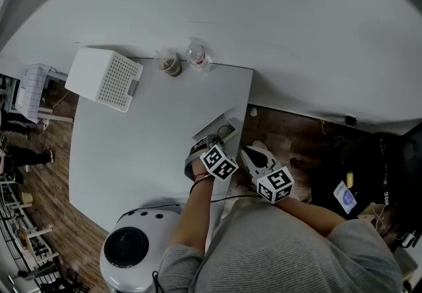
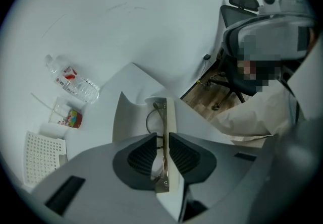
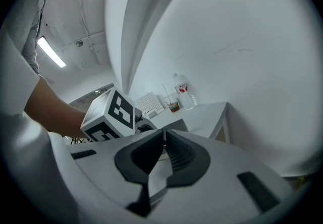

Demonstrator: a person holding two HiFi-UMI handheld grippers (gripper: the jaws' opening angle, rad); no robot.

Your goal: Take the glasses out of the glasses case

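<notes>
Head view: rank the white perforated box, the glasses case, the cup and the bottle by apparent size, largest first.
1. white perforated box
2. glasses case, though part of it is hidden
3. cup and bottle: they look about alike, so they are not ranked

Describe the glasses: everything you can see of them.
The glasses have a thin, metal-looking wire frame, and one rounded rim bulges out to the left. They lie edge-on inside the open white glasses case, close along its wall. The left hand-held gripper has its jaws closed on the frame. The lenses and temples cannot be made out.
</notes>
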